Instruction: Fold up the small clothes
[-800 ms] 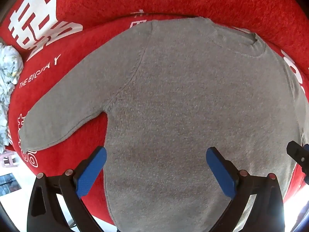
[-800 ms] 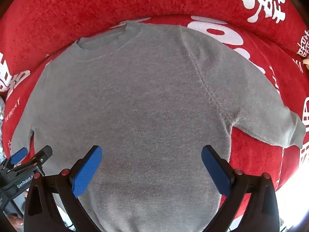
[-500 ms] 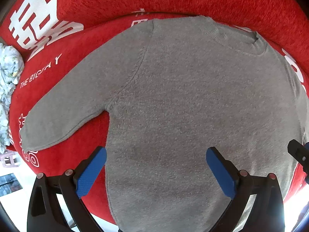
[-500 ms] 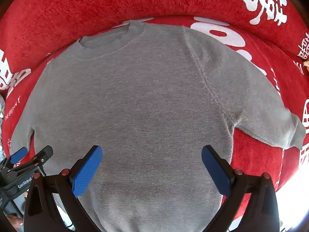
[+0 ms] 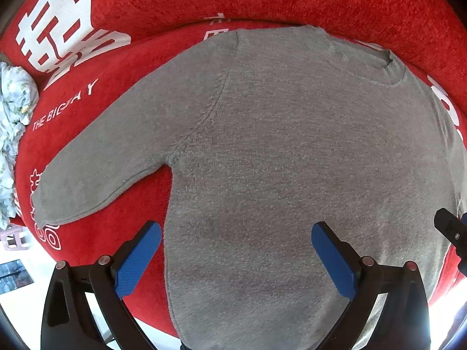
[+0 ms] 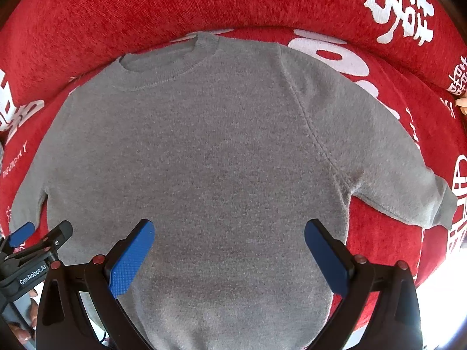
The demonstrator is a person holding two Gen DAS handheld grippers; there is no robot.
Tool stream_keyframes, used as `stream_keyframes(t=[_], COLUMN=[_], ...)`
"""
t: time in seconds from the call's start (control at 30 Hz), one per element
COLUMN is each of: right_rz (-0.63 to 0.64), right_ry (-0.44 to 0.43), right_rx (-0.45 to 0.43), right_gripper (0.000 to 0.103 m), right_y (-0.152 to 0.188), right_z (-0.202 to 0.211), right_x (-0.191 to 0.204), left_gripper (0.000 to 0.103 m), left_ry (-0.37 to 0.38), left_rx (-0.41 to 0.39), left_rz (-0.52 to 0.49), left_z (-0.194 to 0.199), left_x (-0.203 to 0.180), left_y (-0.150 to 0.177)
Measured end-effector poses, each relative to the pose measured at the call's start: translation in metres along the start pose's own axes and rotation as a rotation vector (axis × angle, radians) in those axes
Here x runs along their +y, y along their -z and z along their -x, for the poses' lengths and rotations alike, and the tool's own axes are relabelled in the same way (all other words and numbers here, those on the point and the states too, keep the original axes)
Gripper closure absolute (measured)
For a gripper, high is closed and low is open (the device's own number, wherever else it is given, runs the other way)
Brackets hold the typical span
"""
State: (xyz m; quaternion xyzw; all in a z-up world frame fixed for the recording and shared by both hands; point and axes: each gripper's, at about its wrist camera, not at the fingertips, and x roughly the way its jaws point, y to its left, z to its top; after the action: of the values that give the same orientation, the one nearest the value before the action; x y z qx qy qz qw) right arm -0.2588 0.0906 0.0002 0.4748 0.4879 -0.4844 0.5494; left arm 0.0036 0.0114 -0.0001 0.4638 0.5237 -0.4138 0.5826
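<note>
A small grey knitted sweater (image 5: 292, 151) lies flat and spread on a red sofa seat, collar (image 5: 364, 61) at the far side, hem toward me. Its left sleeve (image 5: 96, 172) stretches out to the left. In the right wrist view the sweater (image 6: 204, 160) shows its right sleeve (image 6: 402, 192) out to the right. My left gripper (image 5: 236, 256) is open and empty above the lower left of the body. My right gripper (image 6: 229, 255) is open and empty above the lower middle. Each gripper shows at the other view's edge.
The red sofa cover (image 5: 122, 67) has white printed characters; its backrest (image 6: 146, 8) rises just behind the collar. A crumpled pale patterned cloth (image 5: 13, 116) lies at the far left. White floor (image 5: 17, 297) shows below the seat's front edge.
Both grippers have drifted slightly back and down, so the sweater sits a little higher in each view. Jaws stay open; the sweater has not moved.
</note>
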Motion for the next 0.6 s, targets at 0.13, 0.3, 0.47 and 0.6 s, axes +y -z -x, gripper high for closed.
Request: stream_keyframes(t=[0.13,0.3,0.47,0.6], right_rz=[0.002,0.000,0.001,0.006], right_ry=[0.003,-0.011,-0.007,-0.011], right_rx=[-0.016,-0.030,-0.014,-0.024], right_gripper=[0.000,0.000,0.000,0.000], right_y=[0.0002,0.0012,0.0006,-0.0002], right_z=[0.0014,0.0037,0.0040,0.0053], right_x=[0.0005,-0.0005,-0.0022,-0.0020], left_gripper=[0.000,0.000,0.000,0.000], left_ry=[-0.004,0.002,0.006,0.007], left_rx=[0.001,-0.006,-0.007,0.012], left_rz=[-0.007,-0.006,0.004,0.012], left_z=[0.0010,0.0034,0.0061,0.0066], left_x=[-0.0016,-0.0010,0.0031,0.0063], left_y=[0.0000,0.0028,0.0033,0.0034])
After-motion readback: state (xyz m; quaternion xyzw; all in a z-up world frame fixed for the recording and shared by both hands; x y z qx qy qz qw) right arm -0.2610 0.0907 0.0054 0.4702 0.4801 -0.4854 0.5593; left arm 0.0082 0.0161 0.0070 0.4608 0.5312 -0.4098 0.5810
